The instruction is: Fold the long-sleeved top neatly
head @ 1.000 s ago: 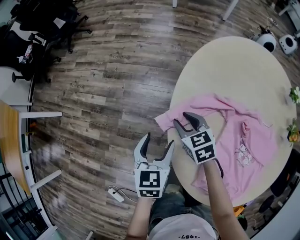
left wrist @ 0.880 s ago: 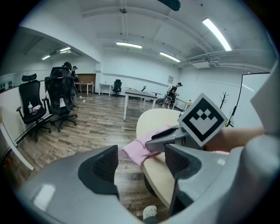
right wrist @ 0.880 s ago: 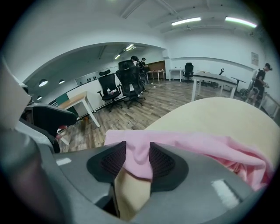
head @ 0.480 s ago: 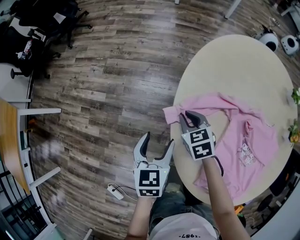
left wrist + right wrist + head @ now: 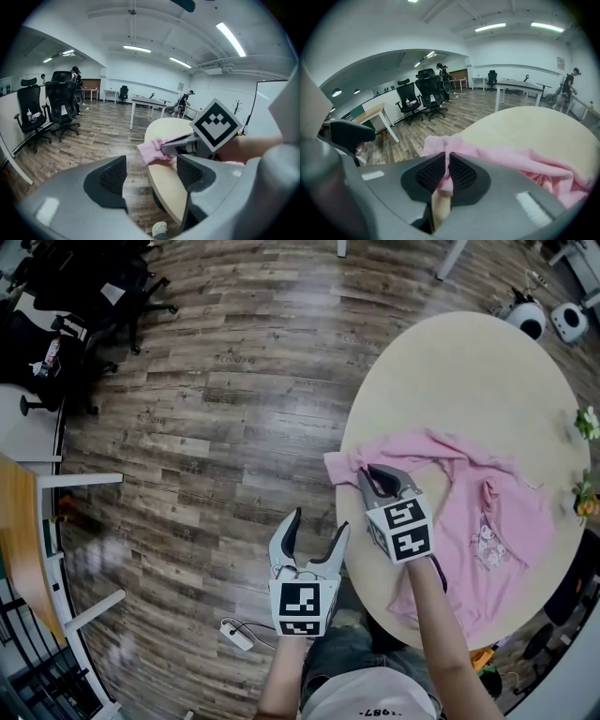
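Observation:
A pink long-sleeved top (image 5: 487, 512) lies crumpled on the round beige table (image 5: 469, 381), one sleeve (image 5: 345, 465) reaching the table's left edge. My right gripper (image 5: 373, 476) is shut on that sleeve (image 5: 440, 150); the pink cloth is pinched between its black pads (image 5: 430, 172). My left gripper (image 5: 311, 531) hangs open over the wooden floor, left of the table and clear of the cloth. In the left gripper view the sleeve (image 5: 151, 151) and the right gripper (image 5: 171, 148) show ahead between the open jaws of the left gripper (image 5: 146, 174).
Black office chairs (image 5: 84, 287) stand at the far left on the wood floor. A wooden desk (image 5: 23, 549) sits at the left edge. White round devices (image 5: 548, 320) lie beyond the table. Small flowers (image 5: 589, 427) sit at the table's right rim. A white cable plug (image 5: 234, 636) lies on the floor.
My right gripper closed on the sleeve end and drew it slightly along the table's left edge. The left gripper stayed open in the same place.

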Motion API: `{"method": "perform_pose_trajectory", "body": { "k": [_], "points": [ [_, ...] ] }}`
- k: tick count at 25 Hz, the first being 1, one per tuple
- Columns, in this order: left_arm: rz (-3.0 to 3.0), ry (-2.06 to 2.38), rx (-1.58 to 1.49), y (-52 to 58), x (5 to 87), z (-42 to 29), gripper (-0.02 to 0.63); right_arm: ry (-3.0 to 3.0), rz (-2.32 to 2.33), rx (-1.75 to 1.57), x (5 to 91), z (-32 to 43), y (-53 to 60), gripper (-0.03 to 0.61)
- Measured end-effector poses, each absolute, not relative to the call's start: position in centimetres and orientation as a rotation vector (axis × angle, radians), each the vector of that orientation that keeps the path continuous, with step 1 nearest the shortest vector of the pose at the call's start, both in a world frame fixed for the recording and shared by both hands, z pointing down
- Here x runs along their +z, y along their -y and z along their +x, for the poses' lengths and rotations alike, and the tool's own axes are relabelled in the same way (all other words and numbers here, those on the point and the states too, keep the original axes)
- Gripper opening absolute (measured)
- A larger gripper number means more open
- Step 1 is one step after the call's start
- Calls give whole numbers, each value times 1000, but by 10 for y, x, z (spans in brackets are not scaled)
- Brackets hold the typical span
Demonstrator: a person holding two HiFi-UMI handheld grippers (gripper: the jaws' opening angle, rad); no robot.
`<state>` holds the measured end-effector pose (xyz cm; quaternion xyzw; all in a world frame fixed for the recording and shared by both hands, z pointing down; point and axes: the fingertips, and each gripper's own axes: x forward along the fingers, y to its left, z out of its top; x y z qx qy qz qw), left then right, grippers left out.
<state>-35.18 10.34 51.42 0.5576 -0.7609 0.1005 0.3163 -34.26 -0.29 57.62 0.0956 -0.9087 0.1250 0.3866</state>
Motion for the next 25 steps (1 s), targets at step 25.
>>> {"method": "perform_pose_trajectory", "body": {
  "k": [25],
  "points": [
    [1825,1880,300,-15,455,-273,339,2587,801,191,371,-216,148,49]
  ]
}}
